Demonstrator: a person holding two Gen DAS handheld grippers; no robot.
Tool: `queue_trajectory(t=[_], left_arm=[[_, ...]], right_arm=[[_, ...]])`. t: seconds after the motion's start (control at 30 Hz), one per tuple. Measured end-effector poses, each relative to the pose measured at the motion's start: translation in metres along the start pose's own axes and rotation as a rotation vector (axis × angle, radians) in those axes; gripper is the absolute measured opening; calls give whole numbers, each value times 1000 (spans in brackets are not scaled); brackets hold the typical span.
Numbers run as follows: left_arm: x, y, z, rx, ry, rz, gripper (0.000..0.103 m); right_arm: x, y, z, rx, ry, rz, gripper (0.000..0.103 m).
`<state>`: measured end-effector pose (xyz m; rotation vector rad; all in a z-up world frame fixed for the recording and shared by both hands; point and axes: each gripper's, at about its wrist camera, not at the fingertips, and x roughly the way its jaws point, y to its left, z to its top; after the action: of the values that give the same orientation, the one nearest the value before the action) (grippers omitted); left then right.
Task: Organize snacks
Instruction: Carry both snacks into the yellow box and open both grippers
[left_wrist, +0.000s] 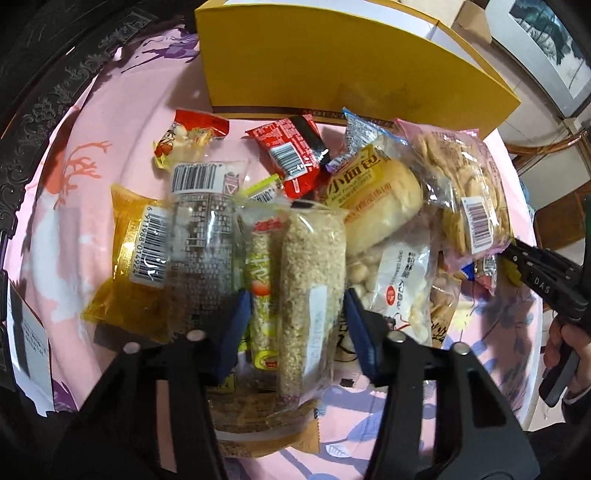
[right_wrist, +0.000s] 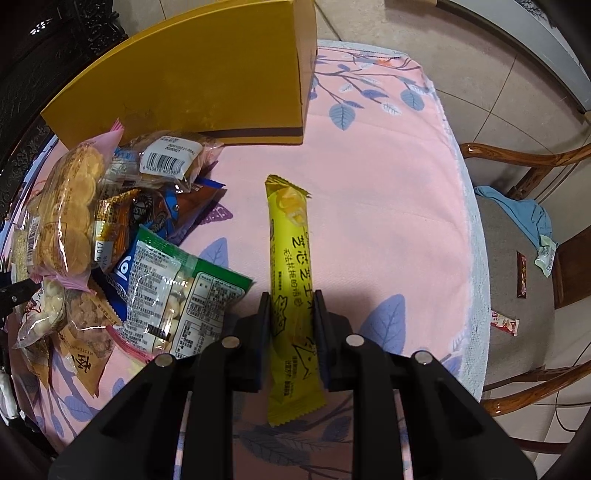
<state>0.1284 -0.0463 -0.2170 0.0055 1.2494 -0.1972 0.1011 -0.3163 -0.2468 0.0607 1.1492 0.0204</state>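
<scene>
Gripping yellow snack stick (right_wrist: 291, 280), right tool (right_wrist: 291, 314) over bare pink tablecloth (right_wrist: 388, 192), left tool (left_wrist: 295, 310) released above snack pile (left_wrist: 314, 229)

Light fell bright from overhead and glared off the clear snack wrappers (left_wrist: 207, 236). A dark shadow pooled on the pink tablecloth (right_wrist: 369, 221) under the right gripper (right_wrist: 291, 314). Both fisheye views bowed hard at the rims, with black corners; the nearest packets looked soft.

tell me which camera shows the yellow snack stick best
The right wrist view: the yellow snack stick runs its full length mid-frame, clamped by the right gripper. The left wrist view shows only that gripper's body at its right edge, not the stick.
</scene>
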Motion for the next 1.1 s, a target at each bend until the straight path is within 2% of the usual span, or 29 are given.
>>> queue_trajectory(t=[0.03, 0.1, 0.17, 0.3, 0.63, 0.87, 1.1], left_arm=[[-2, 2, 0, -16, -4, -14, 43], [-7, 10, -1, -40, -13, -32, 31], [-11, 20, -3, -73, -15, -63, 30], [-18, 32, -8, -109, -35, -108, 29], [-36, 33, -13, -89, -104, -141, 29], [-63, 35, -15, -80, -167, -140, 29], [-100, 34, -4, -80, -245, -167, 29]], right_arm=[[0, 0, 0, 3, 1, 2, 21], [-2, -3, -2, 22, -1, 11, 21], [-5, -7, -5, 40, -3, 13, 21], [-11, -15, -13, 76, 2, 29, 21], [-35, -15, -14, 120, -37, 44, 21], [-61, -10, -8, 114, -92, 59, 21], [-101, 2, 11, 91, -182, 94, 21]])
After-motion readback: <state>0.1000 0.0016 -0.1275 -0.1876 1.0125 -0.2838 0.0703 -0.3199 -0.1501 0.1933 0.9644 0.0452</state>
